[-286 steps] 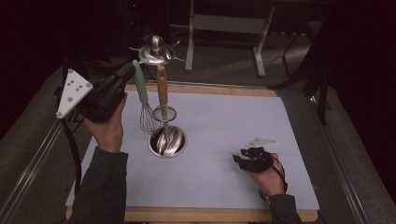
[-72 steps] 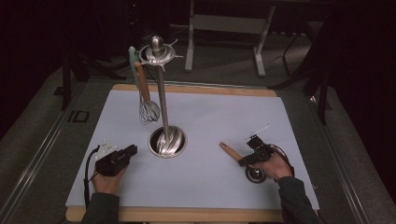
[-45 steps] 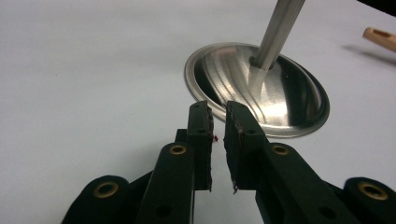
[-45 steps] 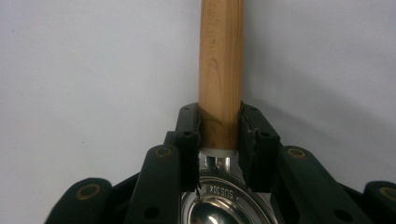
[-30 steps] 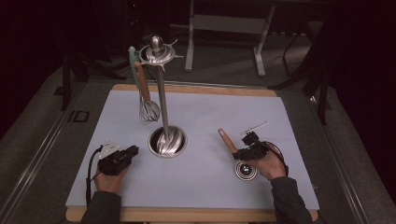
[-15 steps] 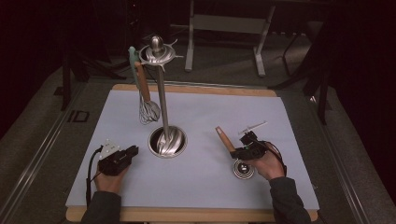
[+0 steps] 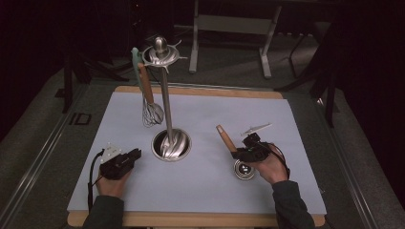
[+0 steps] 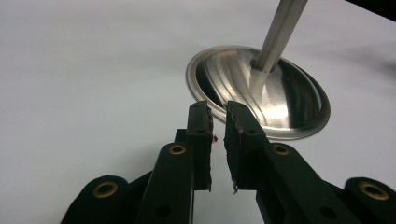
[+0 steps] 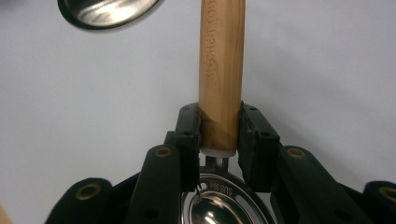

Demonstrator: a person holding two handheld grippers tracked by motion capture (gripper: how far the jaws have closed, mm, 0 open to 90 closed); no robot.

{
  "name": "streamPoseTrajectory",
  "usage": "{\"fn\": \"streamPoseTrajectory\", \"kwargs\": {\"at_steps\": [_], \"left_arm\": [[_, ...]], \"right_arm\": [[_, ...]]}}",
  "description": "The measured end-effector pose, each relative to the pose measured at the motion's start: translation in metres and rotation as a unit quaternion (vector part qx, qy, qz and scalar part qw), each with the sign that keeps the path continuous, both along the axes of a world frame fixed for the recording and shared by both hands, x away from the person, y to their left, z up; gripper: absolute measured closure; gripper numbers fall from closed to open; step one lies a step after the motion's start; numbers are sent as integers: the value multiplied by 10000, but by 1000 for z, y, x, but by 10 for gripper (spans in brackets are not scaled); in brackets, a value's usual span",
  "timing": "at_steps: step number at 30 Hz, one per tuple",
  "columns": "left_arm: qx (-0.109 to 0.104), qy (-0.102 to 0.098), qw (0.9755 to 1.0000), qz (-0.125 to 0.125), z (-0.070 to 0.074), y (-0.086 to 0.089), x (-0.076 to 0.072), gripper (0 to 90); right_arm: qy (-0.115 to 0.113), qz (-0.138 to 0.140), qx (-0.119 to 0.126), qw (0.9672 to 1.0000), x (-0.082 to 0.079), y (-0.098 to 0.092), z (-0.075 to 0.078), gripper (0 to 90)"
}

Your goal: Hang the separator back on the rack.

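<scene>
1. The utensil stand (image 7: 165, 95) rises from its round steel base (image 7: 171, 144) left of the mat's (image 7: 200, 191) middle; the tall post blocks any straight sweep across that spot.
2. A whisk (image 7: 152, 112) and a wooden handle (image 7: 145, 82) hang from the stand's left side, crowding the room behind and left of the base.
3. The left gripper (image 8: 217, 130) sits just in front-left of the base, jaws nearly together, with bare mat around it.
4. Right of the base, the right gripper (image 7: 244, 151) clamps a wooden-handled ladle (image 9: 222, 65), bowl (image 7: 244, 170) low, filling that patch.
5. Behind the ladle and along the mat's front edge, the surface lies open.
</scene>
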State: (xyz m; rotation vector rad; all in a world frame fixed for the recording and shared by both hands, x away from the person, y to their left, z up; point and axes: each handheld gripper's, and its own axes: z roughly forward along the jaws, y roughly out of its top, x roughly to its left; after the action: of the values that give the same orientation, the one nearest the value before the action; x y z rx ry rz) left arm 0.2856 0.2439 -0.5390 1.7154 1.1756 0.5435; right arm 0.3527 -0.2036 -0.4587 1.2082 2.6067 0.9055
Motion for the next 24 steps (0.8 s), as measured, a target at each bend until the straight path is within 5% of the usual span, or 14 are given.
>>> {"fn": "streamPoseTrajectory", "kwargs": {"at_steps": [24], "left_arm": [[229, 30, 9997, 20, 0, -5, 1, 723]], "right_arm": [[-399, 125, 247, 9988, -8, 16, 22, 711]]}}
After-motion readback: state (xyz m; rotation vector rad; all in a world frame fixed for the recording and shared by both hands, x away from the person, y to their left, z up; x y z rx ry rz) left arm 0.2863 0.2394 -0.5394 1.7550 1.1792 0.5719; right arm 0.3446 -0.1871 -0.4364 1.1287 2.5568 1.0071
